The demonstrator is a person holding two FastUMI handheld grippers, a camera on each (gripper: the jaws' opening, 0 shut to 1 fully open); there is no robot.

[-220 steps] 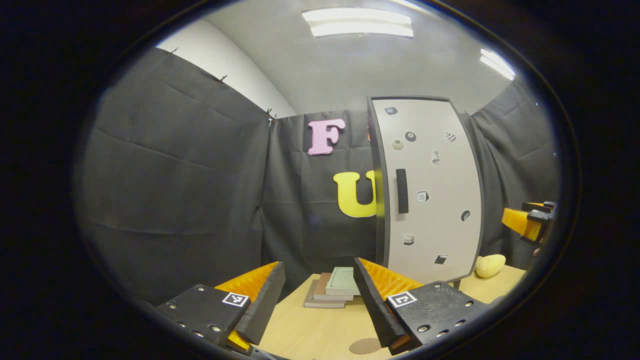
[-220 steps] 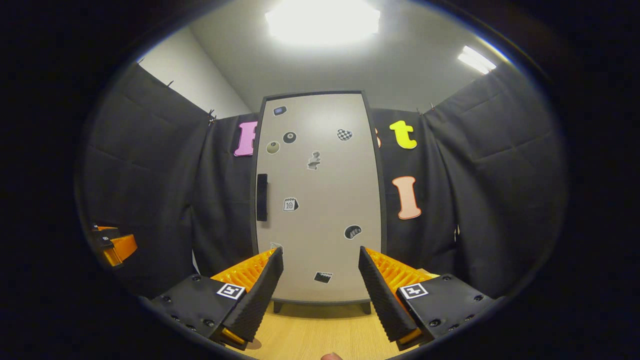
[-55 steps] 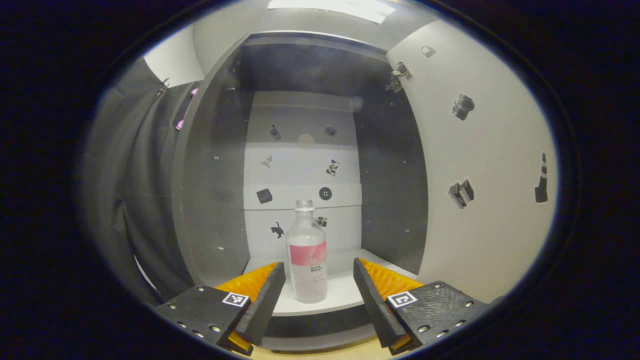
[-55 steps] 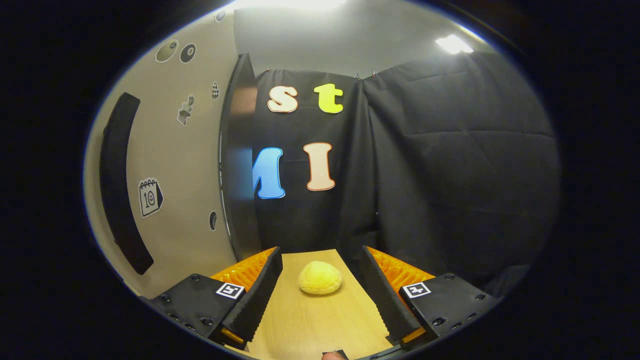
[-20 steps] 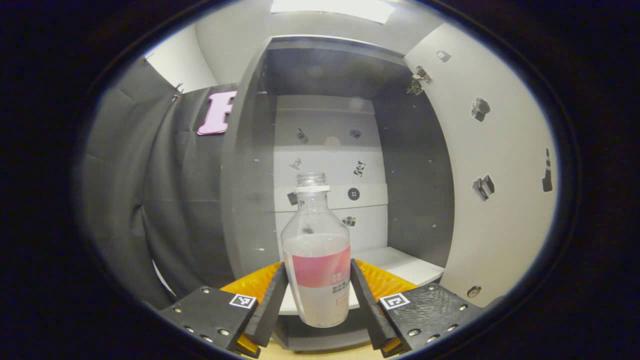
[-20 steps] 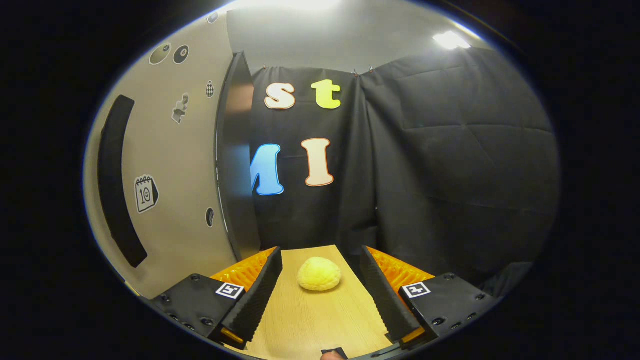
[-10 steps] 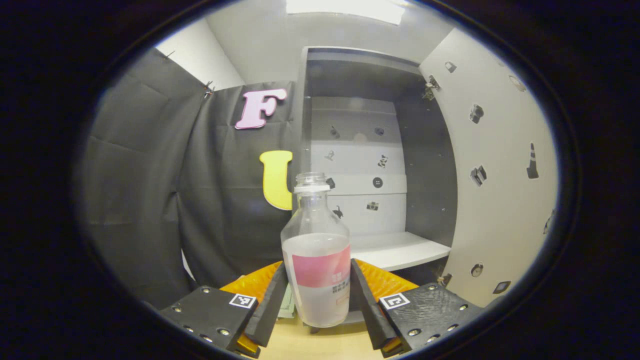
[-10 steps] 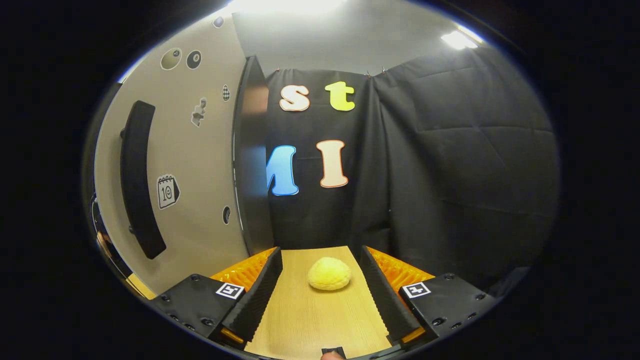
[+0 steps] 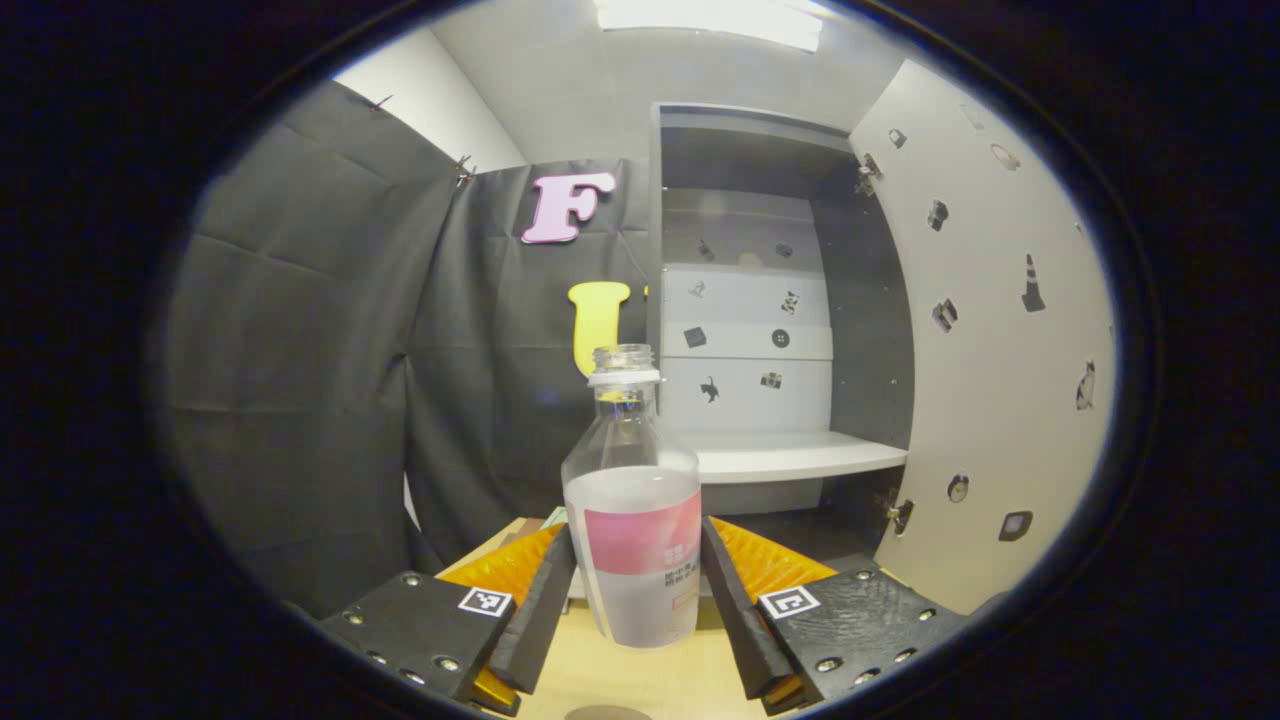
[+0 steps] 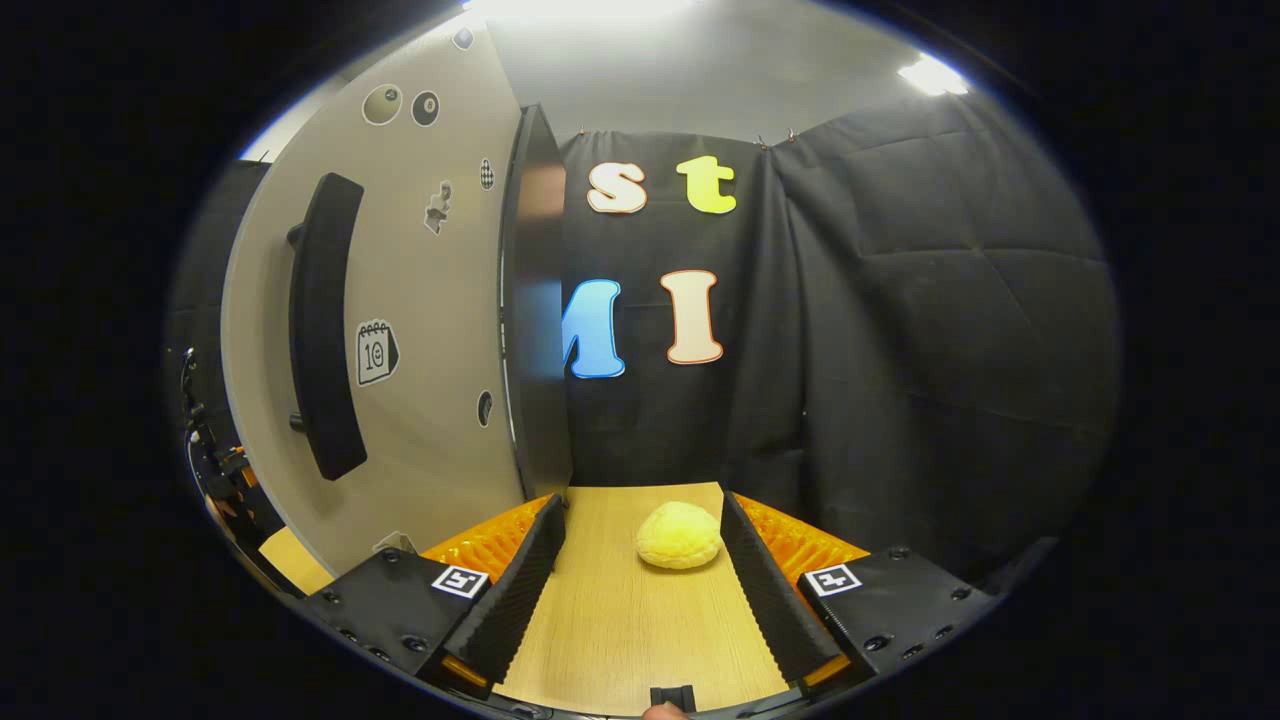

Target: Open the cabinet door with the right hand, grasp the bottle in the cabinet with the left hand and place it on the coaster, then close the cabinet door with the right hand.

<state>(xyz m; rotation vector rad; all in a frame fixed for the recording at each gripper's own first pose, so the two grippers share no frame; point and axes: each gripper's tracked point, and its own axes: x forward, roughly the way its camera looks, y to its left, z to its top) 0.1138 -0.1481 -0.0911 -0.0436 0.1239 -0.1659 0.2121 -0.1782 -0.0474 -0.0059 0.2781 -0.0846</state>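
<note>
I've got the bottle [image 9: 633, 520] clamped upright between my left gripper [image 9: 634, 590] fingers, clear of the cabinet [image 9: 770, 300]. The coaster [image 9: 607, 712] sits just below and nearer, so it's a short drop. My right gripper [image 10: 642, 590] hangs spread and empty, right of the door [image 10: 400, 300].

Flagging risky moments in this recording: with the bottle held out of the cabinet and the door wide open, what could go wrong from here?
1. The bottle has no cap and holds liquid; tilting it on the way down could spill.
2. The coaster barely shows at the bottom edge of the left gripper view, so the placement could miss.
3. The right gripper hangs open, off the door handle, and must reach it again.
</note>
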